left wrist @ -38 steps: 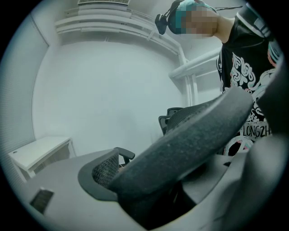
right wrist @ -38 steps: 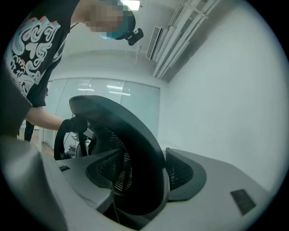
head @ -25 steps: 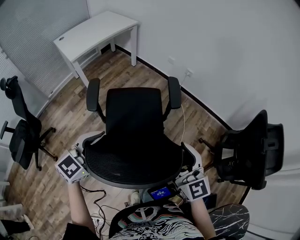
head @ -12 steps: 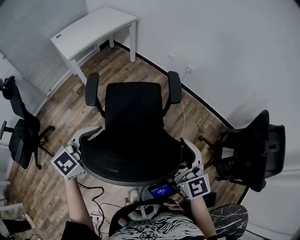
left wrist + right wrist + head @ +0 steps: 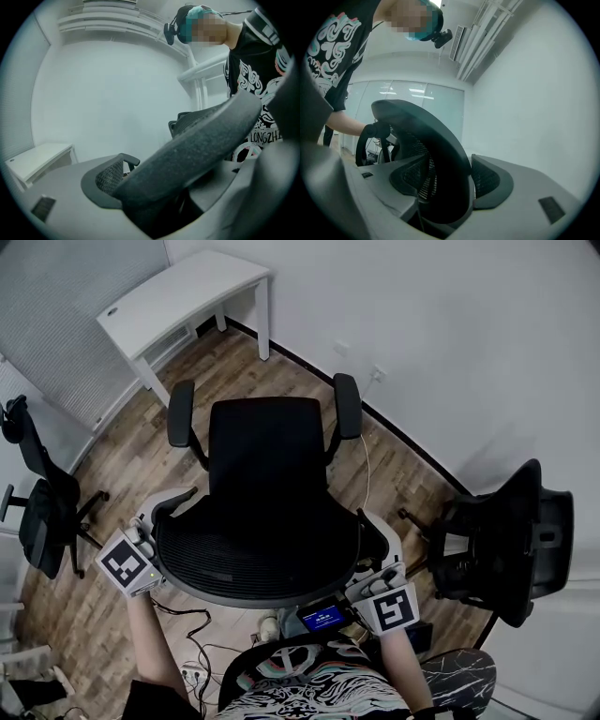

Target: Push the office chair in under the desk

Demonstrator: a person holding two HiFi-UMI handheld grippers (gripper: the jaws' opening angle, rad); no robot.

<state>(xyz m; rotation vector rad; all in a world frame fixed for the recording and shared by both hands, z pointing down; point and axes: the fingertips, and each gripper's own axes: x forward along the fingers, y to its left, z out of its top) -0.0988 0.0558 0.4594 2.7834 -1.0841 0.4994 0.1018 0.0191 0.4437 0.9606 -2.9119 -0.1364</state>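
Noted: left gripper (image 5: 167, 509) and right gripper (image 5: 377, 538) each pinched the backrest rim (image 5: 262, 600) of the office chair (image 5: 267, 479) between them; desk (image 5: 178, 298) lay well ahead, toward the left gripper's side, so an uneven push risked swinging an armrest (image 5: 181, 413) against it.

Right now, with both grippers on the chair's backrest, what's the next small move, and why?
Probably roll the office chair forward and slightly left: the desk stands well ahead at upper left across the wood floor, and the left gripper and right gripper both clamp the backrest.
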